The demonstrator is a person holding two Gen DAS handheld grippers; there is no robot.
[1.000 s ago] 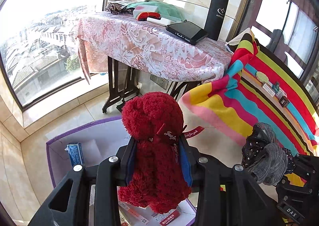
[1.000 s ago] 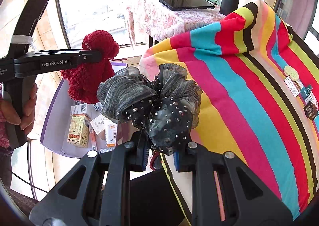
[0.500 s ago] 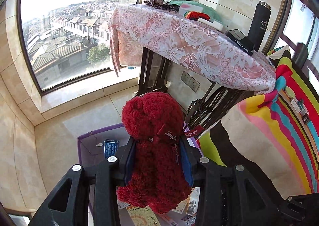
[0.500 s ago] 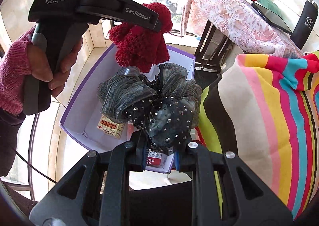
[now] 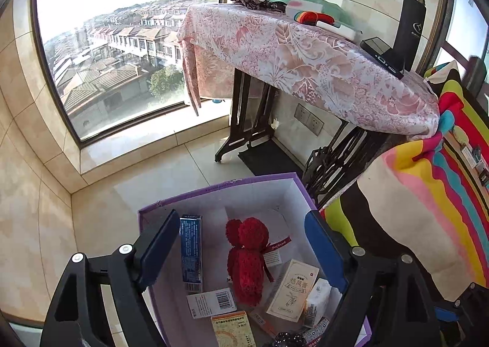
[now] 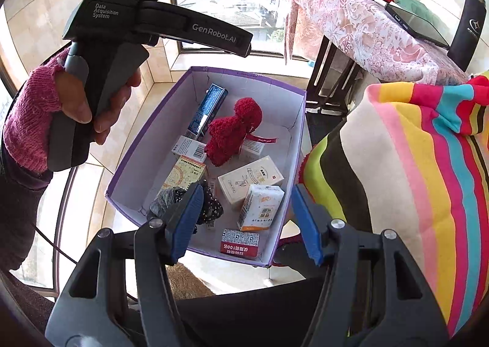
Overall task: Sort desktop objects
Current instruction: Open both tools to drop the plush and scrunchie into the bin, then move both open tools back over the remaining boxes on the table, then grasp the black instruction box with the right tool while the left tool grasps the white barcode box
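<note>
A purple-rimmed white box [image 5: 214, 191] [image 6: 302, 120] stands on the floor below both grippers. The red plush toy [image 5: 246, 258] [image 6: 233, 130] lies inside it among several small cartons. The black and grey frilly scrunchie [image 6: 186, 200] [image 5: 287, 339] lies at the box's near end, partly behind my right gripper's left finger. My left gripper [image 5: 241, 243] hangs above the box, its jaws opening, nothing between them. My right gripper [image 6: 244, 218] is over the near end, jaws opening and empty. The left gripper [image 6: 244, 41] also shows in the right wrist view, held by a hand in a pink sleeve.
A striped cloth [image 5: 443, 194] [image 6: 428, 163] covers a surface at the right. Behind stands a table with a pink floral cloth [image 5: 305, 53], bearing a tablet [image 5: 382, 53], a black flask [image 5: 409, 29] and folded fabrics. A blue carton [image 5: 191, 252] lies in the box. Tiled floor and a window lie beyond.
Both grippers swung from the striped surface over to the box and opened. The red plush toy and the scrunchie dropped out of the jaws and now lie in the box.
</note>
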